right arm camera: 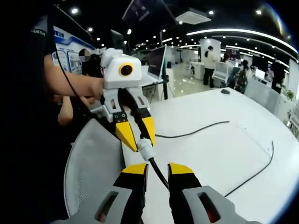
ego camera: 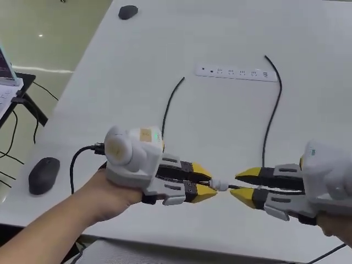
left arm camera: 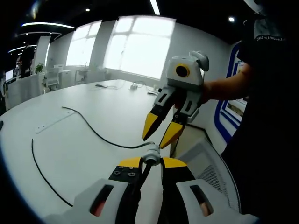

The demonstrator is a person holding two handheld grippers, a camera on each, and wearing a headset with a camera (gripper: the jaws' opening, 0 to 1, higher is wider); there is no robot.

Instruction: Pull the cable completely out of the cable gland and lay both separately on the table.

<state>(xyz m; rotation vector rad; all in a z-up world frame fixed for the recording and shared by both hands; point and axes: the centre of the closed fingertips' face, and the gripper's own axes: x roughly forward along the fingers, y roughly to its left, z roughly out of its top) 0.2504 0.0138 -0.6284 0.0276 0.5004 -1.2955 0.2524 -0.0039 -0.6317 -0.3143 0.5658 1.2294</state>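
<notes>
A small white cable gland [ego camera: 221,185] hangs in the air over the table's near edge, and my left gripper [ego camera: 209,182] is shut on it from the left. In the left gripper view the gland [left arm camera: 150,154] sits between my yellow tips [left arm camera: 153,163]. A thin black cable [ego camera: 272,110] lies across the white table and rises into the gland. My right gripper [ego camera: 242,183] faces the left one, open, its jaws on either side of the cable just behind the gland. The right gripper view shows the cable [right arm camera: 159,172] running between its jaws [right arm camera: 158,170] to the gland [right arm camera: 145,146].
A second loose black cable [ego camera: 169,107] lies left of centre. A white power strip [ego camera: 236,72] sits at the back. One black mouse [ego camera: 43,175] is at the near left edge, another [ego camera: 127,11] far back. A grey mesh chair [right arm camera: 88,158] stands below the grippers.
</notes>
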